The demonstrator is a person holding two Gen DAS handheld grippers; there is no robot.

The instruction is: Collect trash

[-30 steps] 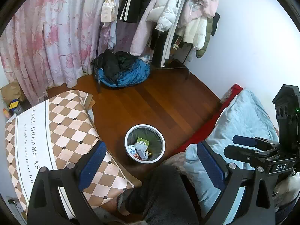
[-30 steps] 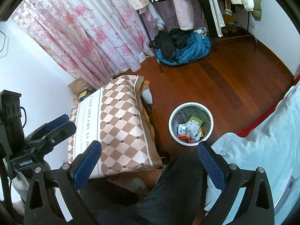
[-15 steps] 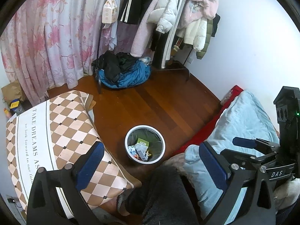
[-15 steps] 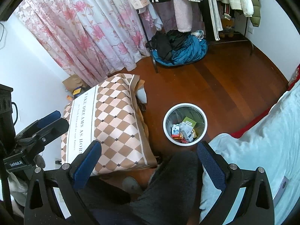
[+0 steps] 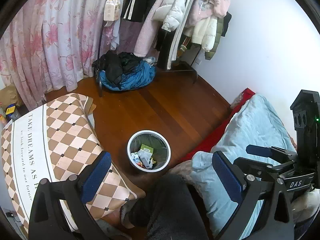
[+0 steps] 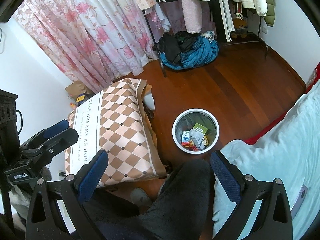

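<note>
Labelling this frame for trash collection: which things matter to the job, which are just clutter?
Job:
- trash bin
- trash in it: green box, small carton
- left hand-held gripper, right hand-held gripper, both open, empty

Lying about:
- checkered cloth
- clothes pile
- blue blanket

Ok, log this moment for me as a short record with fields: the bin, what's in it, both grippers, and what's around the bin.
trash bin: white-rimmed round bin on the wooden floor, upright, lined with a bag
contents: green box, small carton, other wrappers
left gripper: open, holding nothing, above the scene
right gripper: open, holding nothing
beside bin: checkered cloth-covered table on one side, light blue bedding on the other
farther back: clothes pile under a rack
</note>
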